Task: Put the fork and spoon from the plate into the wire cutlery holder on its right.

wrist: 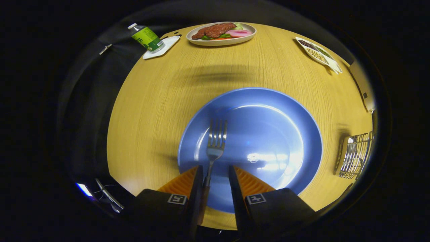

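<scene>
A metal fork (215,141) with a brown handle lies on the blue plate (285,134), tines pointing away from me. My gripper (215,169) is open low over the plate's near rim. The fork's neck and handle run between the fingers, close against the left finger (198,178), with a gap to the right one. The wire cutlery holder (356,156) stands on the table to the right of the plate. Something shiny shows inside it, but I cannot tell what it is.
The round wooden table (151,111) carries a plate of food (221,33) at the far side. A green bottle (146,37) lies on a small white tray at the far left, and a divided dish of beans (317,53) sits at the far right.
</scene>
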Action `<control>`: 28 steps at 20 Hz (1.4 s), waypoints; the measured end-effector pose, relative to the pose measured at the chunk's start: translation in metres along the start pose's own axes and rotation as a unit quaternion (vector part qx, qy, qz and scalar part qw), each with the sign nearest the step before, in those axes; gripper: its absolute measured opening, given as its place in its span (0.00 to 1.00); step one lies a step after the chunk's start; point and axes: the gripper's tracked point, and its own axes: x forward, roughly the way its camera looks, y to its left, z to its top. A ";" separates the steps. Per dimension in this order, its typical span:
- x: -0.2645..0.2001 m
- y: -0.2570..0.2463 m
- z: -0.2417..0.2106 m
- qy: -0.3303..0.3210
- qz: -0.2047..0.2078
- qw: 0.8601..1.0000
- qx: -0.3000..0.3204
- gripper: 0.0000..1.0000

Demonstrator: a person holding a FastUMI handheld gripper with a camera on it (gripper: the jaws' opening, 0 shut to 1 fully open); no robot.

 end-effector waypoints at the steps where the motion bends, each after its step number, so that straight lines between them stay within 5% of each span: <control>1: -0.006 -0.002 -0.001 -0.008 0.004 1.000 -0.008 0.24; 2: 0.005 0.000 -0.004 -0.008 0.011 1.000 -0.014 0.10; 4: -0.003 0.000 -0.005 -0.012 0.035 0.999 0.000 0.06; 13: -0.053 -0.001 0.002 -0.044 0.116 0.992 0.014 0.06; 28: -0.200 -0.125 -0.007 -0.077 0.107 0.991 -0.021 0.06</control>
